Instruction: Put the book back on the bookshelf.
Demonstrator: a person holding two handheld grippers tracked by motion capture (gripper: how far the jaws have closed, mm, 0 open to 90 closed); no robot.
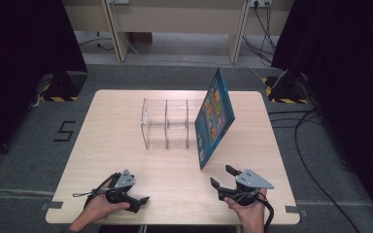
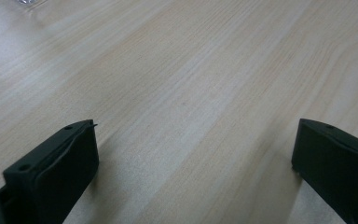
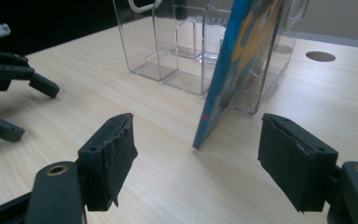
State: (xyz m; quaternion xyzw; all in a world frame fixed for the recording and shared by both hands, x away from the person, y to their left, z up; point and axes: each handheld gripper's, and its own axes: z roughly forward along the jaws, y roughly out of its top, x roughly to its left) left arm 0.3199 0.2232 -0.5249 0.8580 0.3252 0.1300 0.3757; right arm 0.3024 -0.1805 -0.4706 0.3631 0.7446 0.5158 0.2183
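One blue book [image 1: 214, 116] leans on one clear rack [image 1: 166, 124], just ahead of the right gripper [image 1: 222, 176]; both its jaws and the left gripper's [image 1: 143, 199] stand open and empty.

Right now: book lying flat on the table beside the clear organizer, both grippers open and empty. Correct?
Not flat. The book stands on its edge, tilted against the clear organizer, as the high view shows. The left gripper and right gripper are open and empty.
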